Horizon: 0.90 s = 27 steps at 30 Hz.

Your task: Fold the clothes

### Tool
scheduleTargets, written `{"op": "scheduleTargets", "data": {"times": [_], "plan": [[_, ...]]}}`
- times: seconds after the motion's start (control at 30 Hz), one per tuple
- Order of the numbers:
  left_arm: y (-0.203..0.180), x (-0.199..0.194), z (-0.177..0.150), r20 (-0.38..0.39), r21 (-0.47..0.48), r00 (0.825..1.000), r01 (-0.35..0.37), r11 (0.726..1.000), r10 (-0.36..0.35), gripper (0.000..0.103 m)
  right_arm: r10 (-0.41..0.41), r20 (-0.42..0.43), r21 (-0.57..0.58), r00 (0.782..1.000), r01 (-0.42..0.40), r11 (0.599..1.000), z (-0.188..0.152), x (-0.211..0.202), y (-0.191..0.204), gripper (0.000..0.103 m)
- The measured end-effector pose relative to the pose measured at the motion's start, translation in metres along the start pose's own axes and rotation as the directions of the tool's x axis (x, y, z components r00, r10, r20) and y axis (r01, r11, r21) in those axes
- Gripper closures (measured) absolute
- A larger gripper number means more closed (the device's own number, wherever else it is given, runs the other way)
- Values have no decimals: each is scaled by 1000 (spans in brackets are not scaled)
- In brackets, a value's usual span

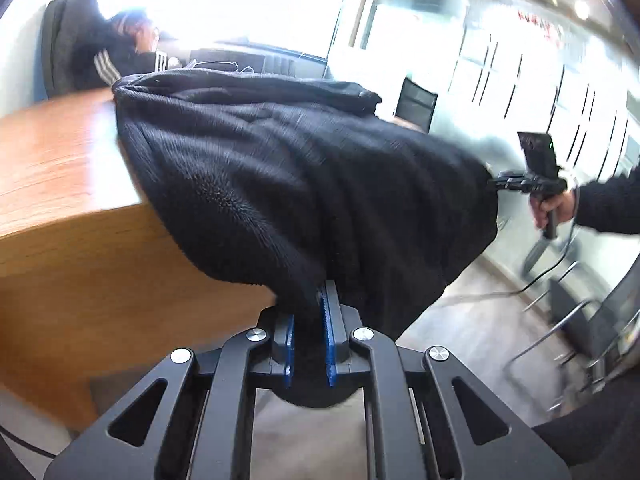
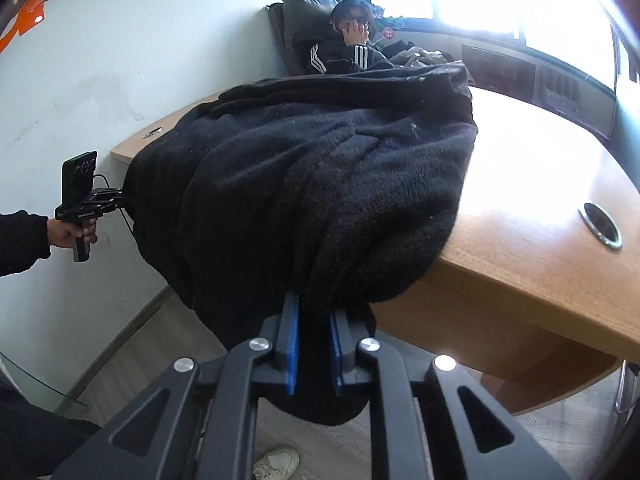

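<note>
At the near edge of the wooden table (image 1: 60, 168), both grippers hold one black fleece garment (image 1: 304, 176).

The left gripper (image 1: 310, 332) has its blue-padded fingers (image 1: 330, 340) pressed on a bunch of the fleece, and the right gripper (image 2: 314, 344) pinches another part of the same hem in the same way. Between them the garment hangs stretched, off the table edge and above the floor, while its far part lies in folds on the tabletop. In the right wrist view a round cable hole (image 2: 602, 224) is in the table, well apart from the cloth. Behind the table a person in a striped jacket (image 2: 352, 46) sits in a dark chair.
</note>
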<state>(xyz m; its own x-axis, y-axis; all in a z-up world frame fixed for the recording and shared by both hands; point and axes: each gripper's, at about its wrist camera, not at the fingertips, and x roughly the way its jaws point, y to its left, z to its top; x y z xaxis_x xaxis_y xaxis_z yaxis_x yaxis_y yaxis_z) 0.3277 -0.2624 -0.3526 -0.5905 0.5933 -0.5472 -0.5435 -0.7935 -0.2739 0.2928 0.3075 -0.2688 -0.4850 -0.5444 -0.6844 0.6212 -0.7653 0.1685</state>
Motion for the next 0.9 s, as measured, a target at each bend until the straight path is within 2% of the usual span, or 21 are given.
{"op": "scheduleTargets", "data": {"times": [0.1,0.2,0.4,0.43,0.53,0.6,0.63,0.73,0.77,0.87,0.9], "plan": [[-1,-43,24,12,-73,999,36,997,-35,93,35,-3,13,999,-34,999,25,-35,14,91],[5,-93,72,97,-162,994,59,985,-43,93,106,20,42,994,-107,993,59,-64,24,91],[41,-130,177,223,-355,975,97,930,-16,93,221,149,175,964,-246,953,129,-93,8,91],[47,-127,192,210,-368,978,82,926,-3,93,229,170,190,959,-260,947,141,-93,3,91],[44,-107,205,103,-328,994,-11,945,48,93,225,157,196,962,-254,947,174,-75,-4,91],[37,-89,188,28,-327,997,-54,943,66,90,217,121,185,969,-237,954,188,-64,-8,91],[34,-79,169,-19,-336,998,-65,939,62,89,213,102,183,972,-229,956,192,-60,-11,91],[15,-36,105,-185,-294,980,-122,948,69,86,212,65,196,975,-221,955,186,-56,-16,91],[13,-28,86,-212,-288,975,-130,949,69,83,210,55,200,976,-216,956,181,-57,-16,91],[18,-3,34,-260,-279,964,-134,951,60,62,190,23,228,981,-190,955,164,-63,-15,91],[23,3,24,-259,-268,964,-124,956,52,58,180,10,236,984,-177,955,160,-65,-13,91]]}}
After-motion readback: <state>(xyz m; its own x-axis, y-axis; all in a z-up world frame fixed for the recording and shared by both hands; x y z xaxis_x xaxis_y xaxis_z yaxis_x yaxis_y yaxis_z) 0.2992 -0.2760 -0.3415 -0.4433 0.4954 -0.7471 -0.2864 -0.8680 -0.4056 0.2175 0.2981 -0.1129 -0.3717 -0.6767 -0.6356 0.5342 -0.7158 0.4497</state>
